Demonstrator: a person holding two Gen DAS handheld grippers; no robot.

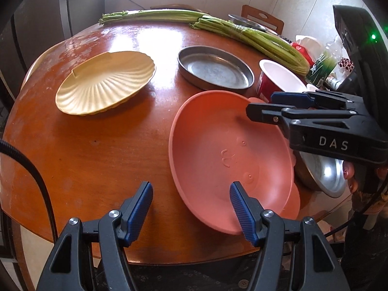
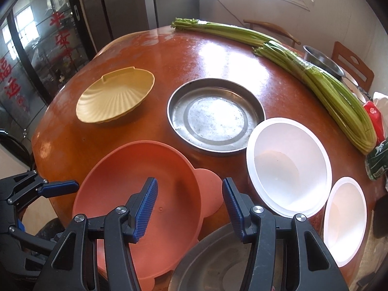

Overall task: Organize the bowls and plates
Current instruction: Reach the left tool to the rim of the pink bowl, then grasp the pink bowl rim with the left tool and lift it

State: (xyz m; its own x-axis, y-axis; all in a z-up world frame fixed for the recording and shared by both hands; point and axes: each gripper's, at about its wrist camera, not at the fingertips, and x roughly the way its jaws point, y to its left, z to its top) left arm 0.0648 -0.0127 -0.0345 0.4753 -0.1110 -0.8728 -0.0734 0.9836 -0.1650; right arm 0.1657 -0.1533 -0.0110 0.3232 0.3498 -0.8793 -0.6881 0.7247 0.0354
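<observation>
Evidently both claws hang part-open and empty over the pink plate (image 2: 135,194) at lower frame — left claw (image 1: 191,208) straddling its near rim, right claw (image 2: 190,208) above its ear — likely ready to lift it off the worktop (image 1: 97,150).

I've got the flat metal pan (image 2: 214,115) mid-table (image 2: 218,55): shell-shaped plate (image 2: 116,100) to its left, eared plate (image 2: 143,194) nearer me, two bowls (image 2: 288,165) at its near right, celery (image 2: 315,77) lying behind and right of it.

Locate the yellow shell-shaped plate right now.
The yellow shell-shaped plate lies toward the far left of the round table in both views, left of the flat metal pan, beyond the pink plate.
</observation>
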